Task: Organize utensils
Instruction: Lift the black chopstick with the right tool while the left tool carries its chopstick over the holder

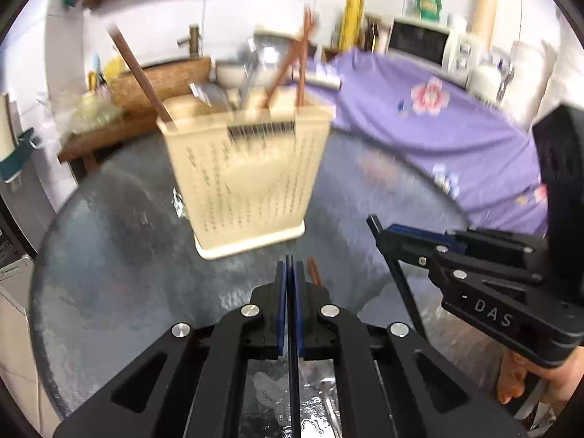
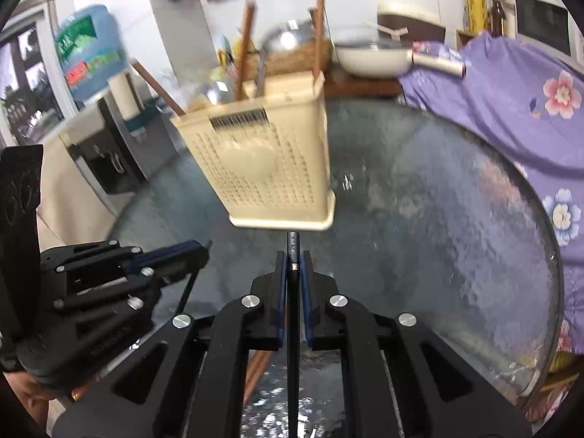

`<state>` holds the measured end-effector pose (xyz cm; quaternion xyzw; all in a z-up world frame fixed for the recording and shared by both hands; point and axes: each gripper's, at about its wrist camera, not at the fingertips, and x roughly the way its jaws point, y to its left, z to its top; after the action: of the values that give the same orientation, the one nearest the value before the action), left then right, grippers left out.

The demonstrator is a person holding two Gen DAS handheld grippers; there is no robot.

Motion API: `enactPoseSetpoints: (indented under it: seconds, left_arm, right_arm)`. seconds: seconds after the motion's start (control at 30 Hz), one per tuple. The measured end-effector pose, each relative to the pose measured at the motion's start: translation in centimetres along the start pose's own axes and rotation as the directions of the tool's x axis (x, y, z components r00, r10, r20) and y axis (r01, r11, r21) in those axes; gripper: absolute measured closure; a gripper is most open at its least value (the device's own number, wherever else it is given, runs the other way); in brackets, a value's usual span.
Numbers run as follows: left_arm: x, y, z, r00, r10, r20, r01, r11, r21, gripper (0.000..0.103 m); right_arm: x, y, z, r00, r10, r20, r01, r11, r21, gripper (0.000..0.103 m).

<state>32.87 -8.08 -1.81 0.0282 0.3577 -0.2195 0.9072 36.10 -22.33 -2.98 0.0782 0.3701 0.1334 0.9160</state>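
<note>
A cream slotted utensil basket (image 1: 248, 175) stands on the round dark table (image 1: 109, 241). It holds brown chopsticks (image 1: 303, 62) and metal spoons. My left gripper (image 1: 290, 268) is shut on a thin black chopstick (image 1: 293, 383), just in front of the basket's base. My right gripper (image 2: 293, 257) is shut on another black chopstick (image 2: 293, 244), whose tip points at the basket (image 2: 270, 168). Each gripper also shows in the other's view, the right gripper (image 1: 383, 228) with its stick (image 1: 405, 284) hanging down, and the left gripper (image 2: 204, 250) likewise. Brown chopsticks (image 2: 259, 365) lie on the table beneath.
A purple flowered cloth (image 1: 438, 138) covers the table's far right side. Behind it stand a microwave (image 1: 419, 42), a white pan (image 2: 372, 58), a wicker basket (image 1: 164, 80) and a blue water jug (image 2: 91, 51). A hand (image 1: 540, 376) holds the right gripper.
</note>
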Motion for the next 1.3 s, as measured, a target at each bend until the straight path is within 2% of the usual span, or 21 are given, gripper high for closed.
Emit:
enactPoseSetpoints:
  seconds: [0.1,0.23,0.37,0.47,0.53,0.57,0.6,0.67,0.73,0.87,1.03,1.13,1.2,1.3]
  left_arm:
    - [-3.3,0.6,1.5,0.996,-0.014,0.083,0.017,0.999,-0.030,0.099]
    - [-6.0,0.8,2.8,0.989,-0.019,0.149,0.024,0.999,-0.028,0.099]
    - [-6.6,0.6,3.4,0.986,-0.022,0.166,0.027,0.999,-0.028,0.099]
    - [-6.6,0.6,3.3,0.986,-0.015,0.168,0.020,0.999,-0.027,0.099]
    - [-6.4,0.7,3.1,0.985,-0.020,0.169,0.028,0.999,-0.041,0.099]
    - [-6.3,0.7,3.1,0.986,-0.017,0.168,0.025,0.999,-0.042,0.099]
    - [-6.3,0.7,3.1,0.985,-0.016,0.169,0.023,0.999,-0.041,0.099]
    - [-6.3,0.9,3.0,0.985,-0.016,0.170,0.022,0.999,-0.035,0.099]
    - [-6.4,0.8,3.0,0.985,-0.016,0.174,0.021,0.999,-0.030,0.099]
    - [-6.4,0.8,3.1,0.984,-0.017,0.175,0.022,0.999,-0.026,0.099]
    - [-6.2,0.8,3.1,0.986,-0.022,0.168,0.027,0.999,-0.026,0.099]
    - [-6.2,0.7,3.1,0.986,-0.017,0.167,0.021,1.000,-0.021,0.099]
    - [-6.1,0.8,3.0,0.986,-0.017,0.167,0.021,1.000,-0.023,0.099]
    - [-6.1,0.9,2.9,0.986,-0.015,0.169,0.021,0.999,-0.032,0.099]
  right_arm:
    - [-2.5,0.3,1.4,0.997,0.037,0.060,-0.037,0.999,-0.002,0.095]
    - [-5.5,1.2,3.3,0.987,0.076,0.139,-0.072,0.997,-0.035,0.095]
    - [-5.7,1.6,3.8,0.989,0.067,0.128,-0.060,0.997,-0.057,0.095]
    - [-3.2,0.1,3.5,0.998,-0.048,0.032,0.048,0.999,-0.022,0.095]
    - [-2.0,-1.8,2.6,0.989,-0.145,0.010,0.145,0.989,0.022,0.084]
    - [-1.3,-3.0,2.3,0.980,-0.198,-0.032,0.200,0.978,0.055,0.059]
    - [-0.6,-4.6,1.7,0.965,-0.249,-0.082,0.256,0.961,0.101,0.044]
    - [-0.4,-7.3,0.5,0.954,-0.279,-0.112,0.296,0.937,0.186,0.044]
    - [0.4,-10.0,-1.1,0.913,-0.346,-0.217,0.390,0.897,0.208,0.044]
    - [1.1,-12.6,-3.7,0.891,-0.339,-0.303,0.418,0.873,0.251,0.050]
    - [1.7,-12.8,-4.4,0.868,-0.385,-0.313,0.462,0.857,0.227,0.059]
    - [2.0,-12.4,-4.3,0.868,-0.387,-0.311,0.462,0.859,0.221,0.064]
    - [2.1,-11.9,-4.6,0.859,-0.407,-0.310,0.476,0.858,0.192,0.071]
    - [2.0,-11.3,-4.8,0.872,-0.396,-0.287,0.458,0.868,0.194,0.084]
